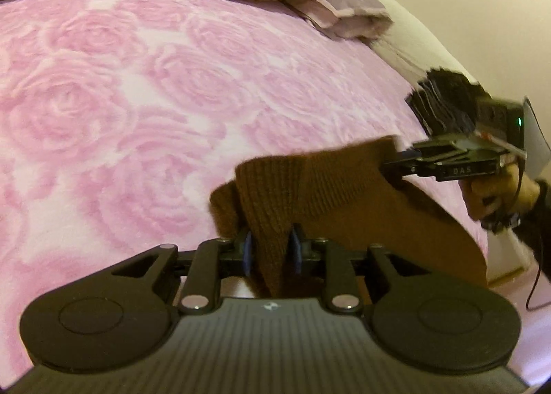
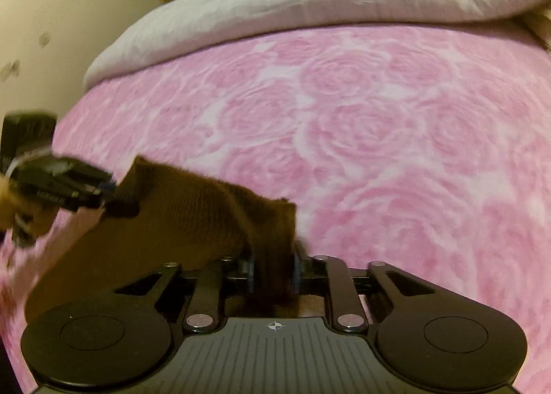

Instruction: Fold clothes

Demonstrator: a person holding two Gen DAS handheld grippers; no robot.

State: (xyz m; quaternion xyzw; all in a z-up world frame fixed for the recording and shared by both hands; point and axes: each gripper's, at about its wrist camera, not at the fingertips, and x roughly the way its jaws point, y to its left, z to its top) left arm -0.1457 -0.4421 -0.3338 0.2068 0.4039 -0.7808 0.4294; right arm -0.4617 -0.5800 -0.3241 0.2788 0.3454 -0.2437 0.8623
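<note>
Item: sweater [image 1: 310, 187], brown rib knit. Location: lifted above the bed [image 1: 103, 101], strung between both claws, its lower part hanging toward the near edge of the bed.

Left claw [image 1: 270, 251]: clamped on a bunched fold of the knit, which fills the gap between the blue pads.

Right claw [image 2: 273, 272]: likewise clamped on a gathered edge of the sweater. In the left view it grips the far upper corner, the holder's hand [image 1: 499, 191] behind it.

Surroundings: pink rose-pattern blanket covers the bed; a pale quilt [image 2: 310, 5] lies heaped along the far side; a thin cable [image 1: 535, 277] trails below the right hand.

Stage, as judged: garment raised for spreading or a first fold; no fold laid yet.

Hazards, as judged:
- Both grips hold bunched cloth, not a single edge; layers may slip out unevenly and skew the fold.
- Loose knit stretches under its own weight; pulling the claws apart hard may distort it.
- The hanging part may drag on the plush blanket and crumple when lowered.
- The cable may snag the cloth.
</note>
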